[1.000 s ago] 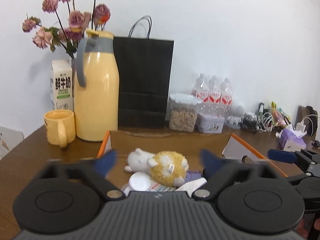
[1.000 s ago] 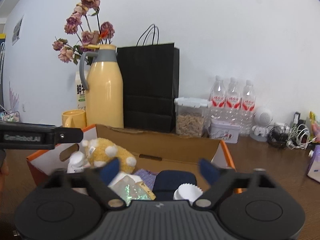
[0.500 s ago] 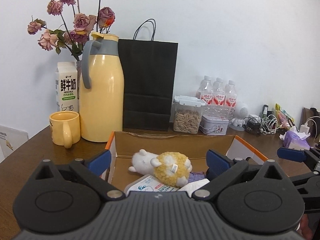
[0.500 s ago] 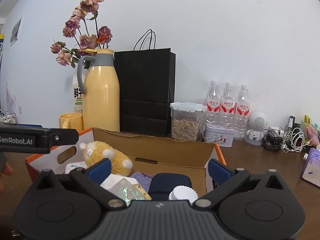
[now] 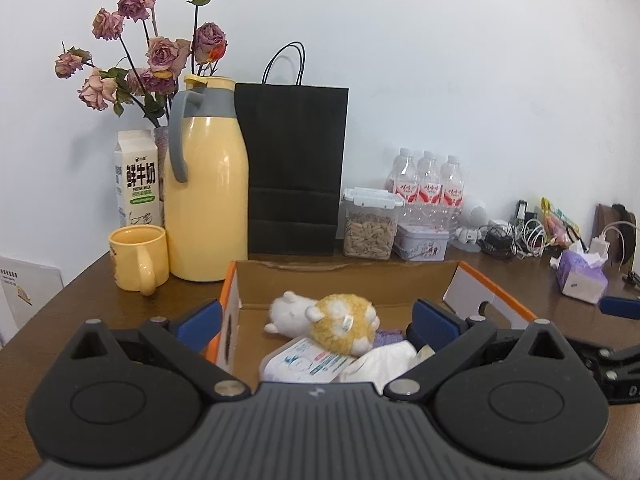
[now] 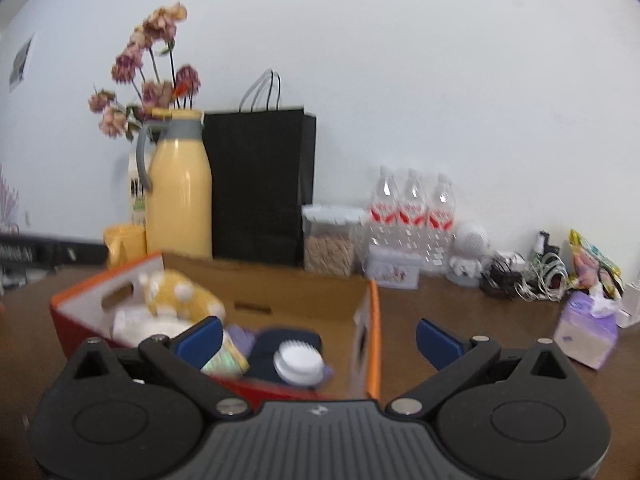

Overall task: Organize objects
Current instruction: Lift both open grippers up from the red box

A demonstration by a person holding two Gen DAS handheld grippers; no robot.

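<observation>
Left wrist view is showing the cardboard box (image 5: 352,282) on the counter (image 5: 80,300) already holding a plush toy (image 5: 340,318) and packets; both tools, left tool (image 5: 316,322) and right tool (image 6: 318,334), are hovering spread wide and empty, so remaining work is unclear.

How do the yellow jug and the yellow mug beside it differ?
The jug is far taller than the mug. The jug has a grey collar, a grey handle and a closed lid; the mug is all yellow and open-topped. Both stand upright on the table, left of the box.
</observation>
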